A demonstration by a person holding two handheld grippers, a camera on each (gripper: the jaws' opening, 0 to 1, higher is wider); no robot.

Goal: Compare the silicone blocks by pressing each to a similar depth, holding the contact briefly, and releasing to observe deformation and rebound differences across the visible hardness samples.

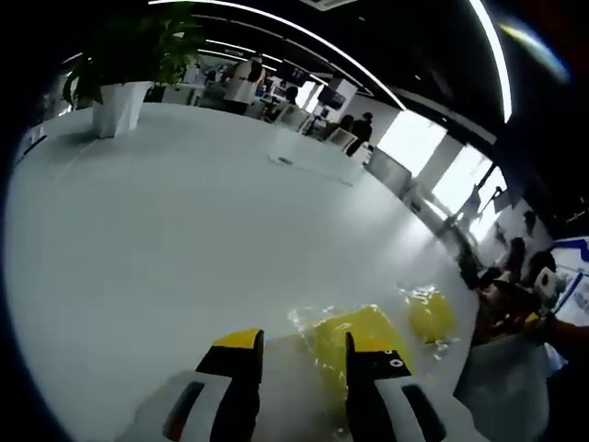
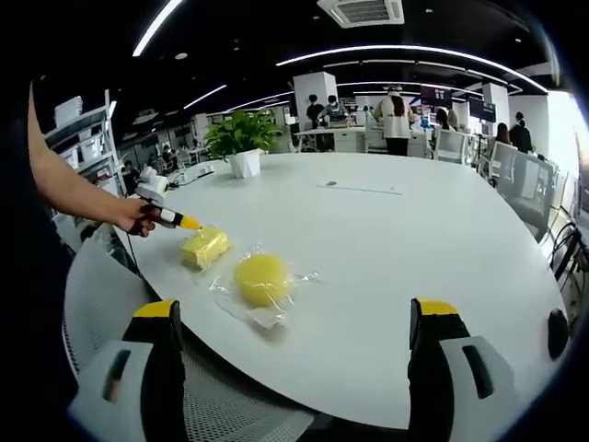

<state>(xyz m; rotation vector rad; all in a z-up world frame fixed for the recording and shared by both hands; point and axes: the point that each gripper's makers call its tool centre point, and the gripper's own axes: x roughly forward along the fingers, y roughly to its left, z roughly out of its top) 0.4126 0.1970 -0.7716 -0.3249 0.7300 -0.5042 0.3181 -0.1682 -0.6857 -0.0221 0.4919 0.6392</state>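
On the round white table (image 2: 386,249), two yellow silicone samples lie in clear wrappers near the edge: a rectangular silicone block (image 2: 204,247) and, just beside it, a round silicone block (image 2: 261,279). The left gripper (image 1: 299,354), held in a person's hand (image 2: 129,216), hovers at the rectangular block with jaws narrowly apart, gripping nothing. The right gripper (image 2: 294,322) hangs back, jaws spread wide.

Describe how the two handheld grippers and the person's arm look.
The left gripper has black jaws with yellow tips on pale grey bodies with dark slots, one showing a red mark. The right gripper matches: black jaws, yellow tips, grey slotted bodies. In the right gripper view, the person's arm is bare with no sleeve visible.
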